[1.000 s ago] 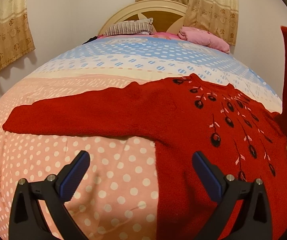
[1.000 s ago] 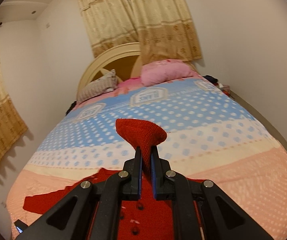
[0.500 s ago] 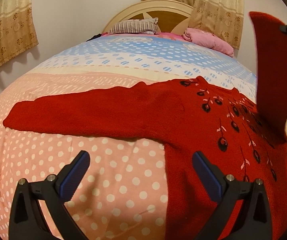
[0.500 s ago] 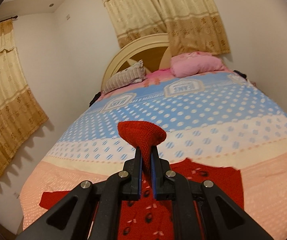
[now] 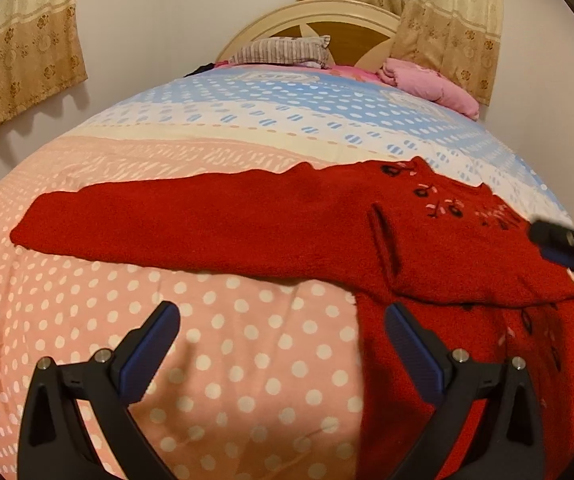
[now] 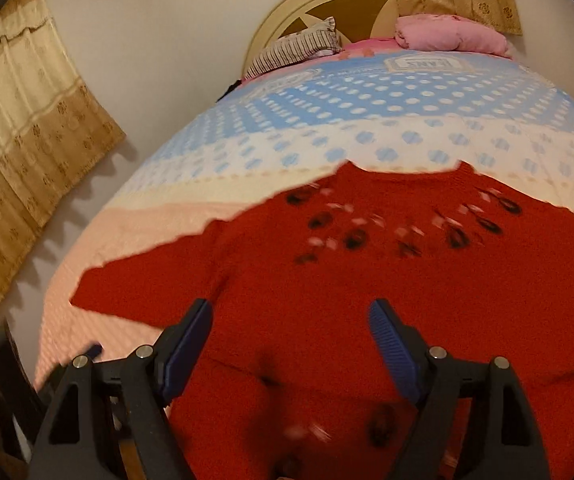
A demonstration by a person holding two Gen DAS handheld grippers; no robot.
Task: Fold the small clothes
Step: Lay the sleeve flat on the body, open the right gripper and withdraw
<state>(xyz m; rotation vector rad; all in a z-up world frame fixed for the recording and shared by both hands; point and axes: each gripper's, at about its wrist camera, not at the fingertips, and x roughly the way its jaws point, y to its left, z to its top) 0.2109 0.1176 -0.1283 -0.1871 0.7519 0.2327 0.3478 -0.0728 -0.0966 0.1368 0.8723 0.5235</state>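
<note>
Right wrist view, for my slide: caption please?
Open right tool above a red sweater on a dotted bedspread.

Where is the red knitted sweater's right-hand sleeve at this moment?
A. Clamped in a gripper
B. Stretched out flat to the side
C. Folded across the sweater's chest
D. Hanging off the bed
C: the sleeve lies folded across the red knitted sweater, and neither gripper has cloth between its fingers.

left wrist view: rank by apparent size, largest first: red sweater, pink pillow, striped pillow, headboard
1. red sweater, by far the largest.
2. headboard, partly hidden by the curtain and pillows.
3-4. pink pillow and striped pillow look about alike; not ranking them.
The sweater lies much nearer the camera, so true sizes may differ.
</note>
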